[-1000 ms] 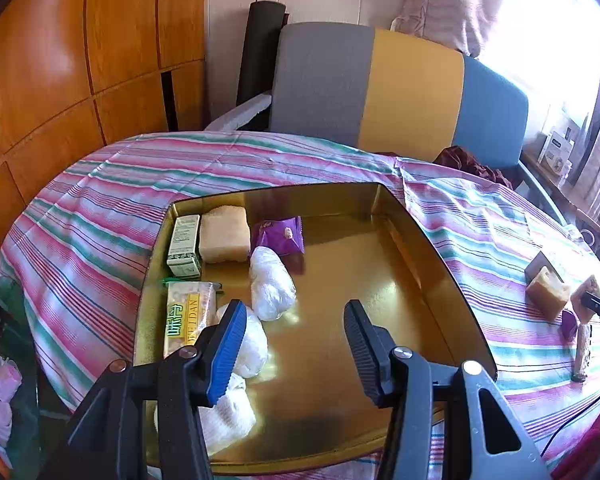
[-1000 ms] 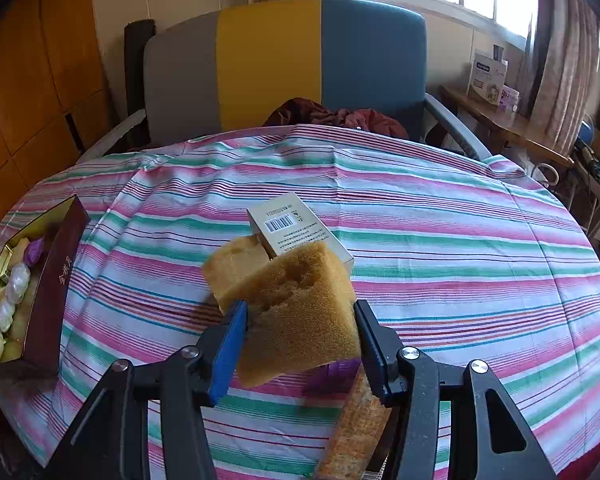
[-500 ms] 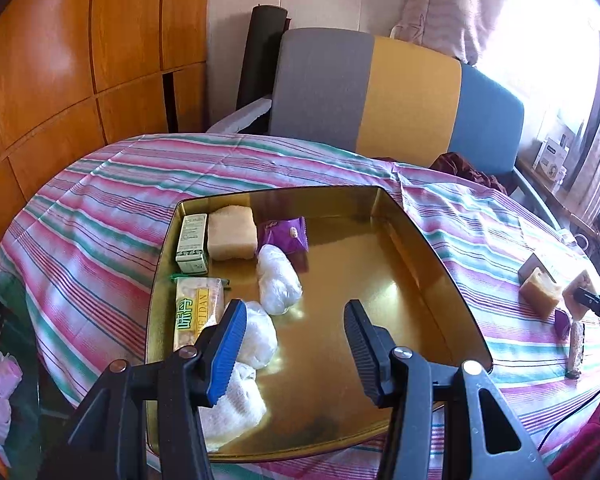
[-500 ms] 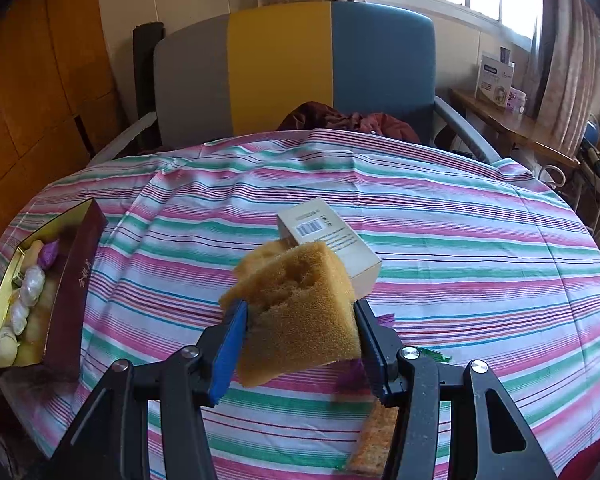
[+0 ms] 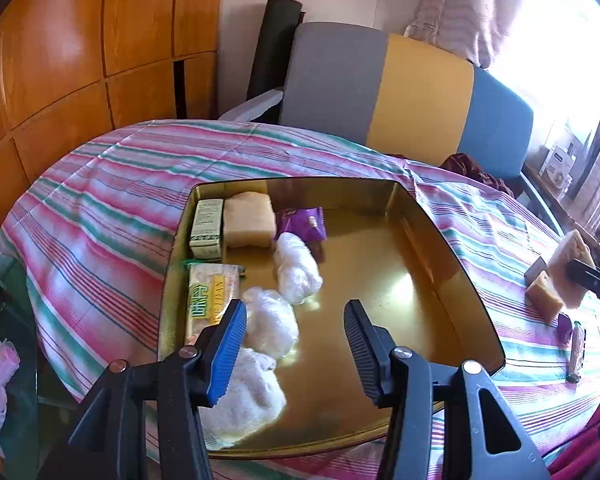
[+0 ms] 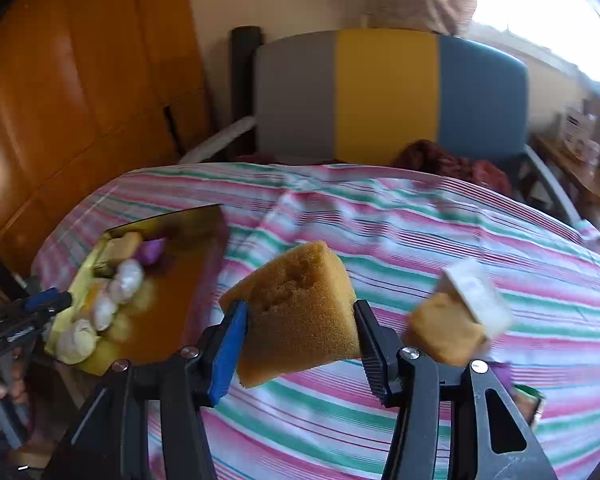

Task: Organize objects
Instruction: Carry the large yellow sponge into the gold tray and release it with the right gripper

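Note:
My right gripper (image 6: 298,344) is shut on a yellow-brown sponge (image 6: 296,312), held in the air above the striped cloth, to the right of the gold tray (image 6: 168,312). The same sponge shows at the far right in the left wrist view (image 5: 572,256). My left gripper (image 5: 296,344) is open and empty over the near part of the gold tray (image 5: 380,280). The tray holds a green box (image 5: 207,228), a pale sponge (image 5: 248,220), a purple packet (image 5: 302,224), a yellow packet (image 5: 208,300) and white wads (image 5: 296,268).
On the cloth to the right lie another sponge (image 6: 444,328), a white box (image 6: 476,296), a purple packet (image 6: 500,372) and a long biscuit pack (image 5: 576,348). A grey, yellow and blue chair (image 5: 400,92) stands behind the table. Wood panels (image 5: 80,48) stand at the left.
My right gripper has lifted the sponge and swung left toward the tray; the other sponge and box now lie to its right. The left gripper has drawn back a little, still open.

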`<state>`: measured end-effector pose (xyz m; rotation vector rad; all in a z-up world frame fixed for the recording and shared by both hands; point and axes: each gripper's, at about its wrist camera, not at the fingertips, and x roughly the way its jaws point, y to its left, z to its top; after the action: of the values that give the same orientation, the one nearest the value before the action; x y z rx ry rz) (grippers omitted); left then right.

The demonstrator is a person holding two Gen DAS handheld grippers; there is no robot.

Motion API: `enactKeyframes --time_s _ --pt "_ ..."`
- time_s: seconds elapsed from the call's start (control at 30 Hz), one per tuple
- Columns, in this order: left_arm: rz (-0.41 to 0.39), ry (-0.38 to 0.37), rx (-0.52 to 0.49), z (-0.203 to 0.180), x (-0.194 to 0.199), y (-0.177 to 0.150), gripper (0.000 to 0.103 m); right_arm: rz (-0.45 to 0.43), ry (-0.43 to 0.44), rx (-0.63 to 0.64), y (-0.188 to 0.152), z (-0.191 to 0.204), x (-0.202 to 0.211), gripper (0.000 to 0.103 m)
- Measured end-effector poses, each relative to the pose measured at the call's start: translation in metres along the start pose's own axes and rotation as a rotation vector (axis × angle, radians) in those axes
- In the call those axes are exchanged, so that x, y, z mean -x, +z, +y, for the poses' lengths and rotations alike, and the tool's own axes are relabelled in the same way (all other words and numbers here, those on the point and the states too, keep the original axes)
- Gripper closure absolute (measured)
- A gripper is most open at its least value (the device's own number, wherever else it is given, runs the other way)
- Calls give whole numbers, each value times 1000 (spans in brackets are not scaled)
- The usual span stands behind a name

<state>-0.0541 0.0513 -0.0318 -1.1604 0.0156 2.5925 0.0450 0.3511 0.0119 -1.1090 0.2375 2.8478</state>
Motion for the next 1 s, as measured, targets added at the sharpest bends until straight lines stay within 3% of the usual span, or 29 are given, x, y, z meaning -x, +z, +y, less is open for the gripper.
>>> enactKeyframes --time_s 0.37,0.53,0.77,1.0 --pt "28 67 122 56 3 -4 52 67 195 113 3 95 -43 48" --pt "28 80 159 76 7 -9 52 167 295 152 -9 141 -84 48" --pt "35 69 182 83 3 -13 52 315 344 223 -42 190 -135 47" --pt "53 57 170 80 -4 -17 52 338 357 209 -51 195 -144 36"
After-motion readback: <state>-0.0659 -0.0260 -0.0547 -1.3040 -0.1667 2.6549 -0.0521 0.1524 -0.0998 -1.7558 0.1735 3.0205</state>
